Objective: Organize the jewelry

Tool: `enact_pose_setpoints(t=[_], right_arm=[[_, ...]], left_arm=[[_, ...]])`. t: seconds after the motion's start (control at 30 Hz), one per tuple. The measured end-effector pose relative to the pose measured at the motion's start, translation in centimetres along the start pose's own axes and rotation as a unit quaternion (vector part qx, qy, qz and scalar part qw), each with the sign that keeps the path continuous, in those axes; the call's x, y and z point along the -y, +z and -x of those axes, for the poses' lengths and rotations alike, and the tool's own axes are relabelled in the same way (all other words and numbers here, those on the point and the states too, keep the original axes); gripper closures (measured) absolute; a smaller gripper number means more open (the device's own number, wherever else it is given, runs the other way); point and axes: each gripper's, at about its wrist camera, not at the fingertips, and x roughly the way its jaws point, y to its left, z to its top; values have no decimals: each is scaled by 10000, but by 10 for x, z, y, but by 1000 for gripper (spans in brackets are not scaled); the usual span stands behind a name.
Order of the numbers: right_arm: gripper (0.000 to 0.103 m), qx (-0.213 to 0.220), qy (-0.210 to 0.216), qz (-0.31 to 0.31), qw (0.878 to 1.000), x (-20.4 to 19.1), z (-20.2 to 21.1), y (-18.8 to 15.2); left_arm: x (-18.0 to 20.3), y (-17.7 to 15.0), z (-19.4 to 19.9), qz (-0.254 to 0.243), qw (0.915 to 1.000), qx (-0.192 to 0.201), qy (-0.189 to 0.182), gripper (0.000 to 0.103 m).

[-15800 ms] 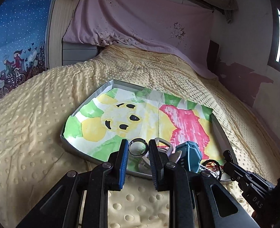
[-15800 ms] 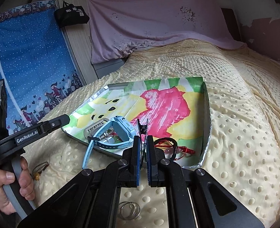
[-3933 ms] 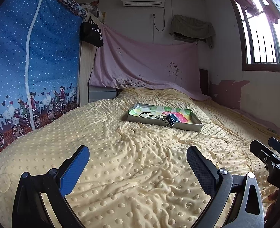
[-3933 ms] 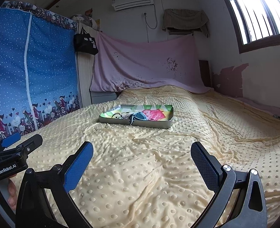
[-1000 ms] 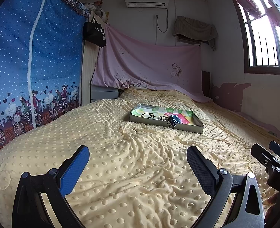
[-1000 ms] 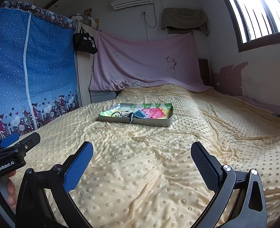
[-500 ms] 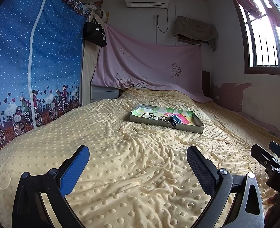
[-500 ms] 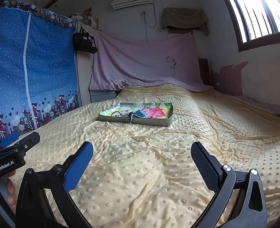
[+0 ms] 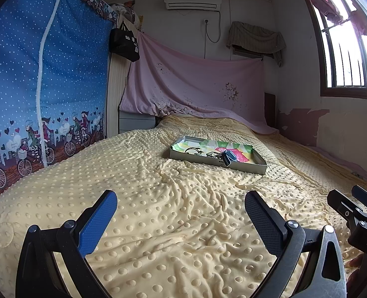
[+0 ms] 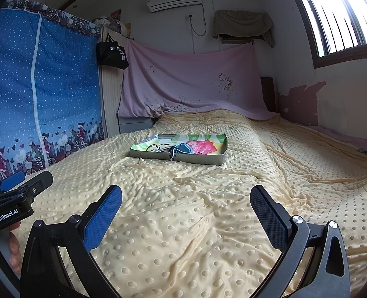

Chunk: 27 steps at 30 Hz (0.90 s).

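Jewelry lies in the tray [image 9: 243, 167] that sits on the yellow dotted blanket [image 9: 183, 213] of the bed, well apart from both claws. In the tray a blue watch [image 9: 227, 157] rests near its middle, with a thin dark bangle [image 9: 193, 151] beside it on the colourful lining. The left claw [image 9: 181, 211] is released, fingers spread wide over bare blanket, holding nothing. The right claw [image 10: 186, 204] is released too, wide and empty. A pink sheet [image 10: 196, 87] hangs behind the bed.
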Motion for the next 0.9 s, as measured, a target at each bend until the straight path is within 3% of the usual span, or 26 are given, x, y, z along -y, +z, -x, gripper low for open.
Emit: enact_pose_setpoints(t=[0.9], right_arm=[[2,4,-3,12,10000,-1,0,0]], left_arm=[[5,-3,2,-151,9998,39,141,0]])
